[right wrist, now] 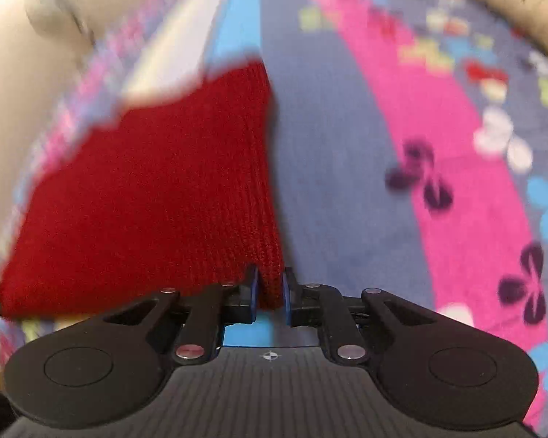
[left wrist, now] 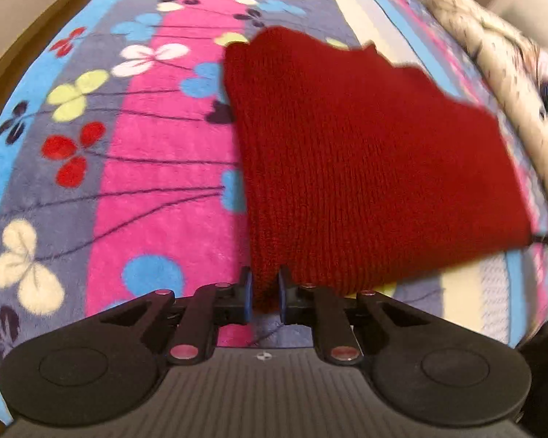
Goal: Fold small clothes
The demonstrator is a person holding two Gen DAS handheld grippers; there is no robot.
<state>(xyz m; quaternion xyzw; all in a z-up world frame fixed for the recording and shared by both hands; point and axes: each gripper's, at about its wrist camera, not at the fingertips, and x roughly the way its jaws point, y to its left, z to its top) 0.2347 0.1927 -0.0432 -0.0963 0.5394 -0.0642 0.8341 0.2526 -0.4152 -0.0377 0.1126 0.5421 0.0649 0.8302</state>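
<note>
A red knitted garment (left wrist: 347, 168) is stretched between my two grippers and lifted above a flowered fleece blanket (left wrist: 153, 153). My left gripper (left wrist: 265, 290) is shut on the garment's near left corner. In the right wrist view the same red garment (right wrist: 157, 197) spreads to the left, and my right gripper (right wrist: 270, 290) is shut on its near right corner. Both views are motion-blurred at the garment's far edges.
The blanket (right wrist: 438, 168) has pink, blue and grey stripes with flower prints and covers a bed. A cream speckled cover (left wrist: 500, 69) lies bunched along the far right. A pale wall (right wrist: 14, 84) stands at the left of the right wrist view.
</note>
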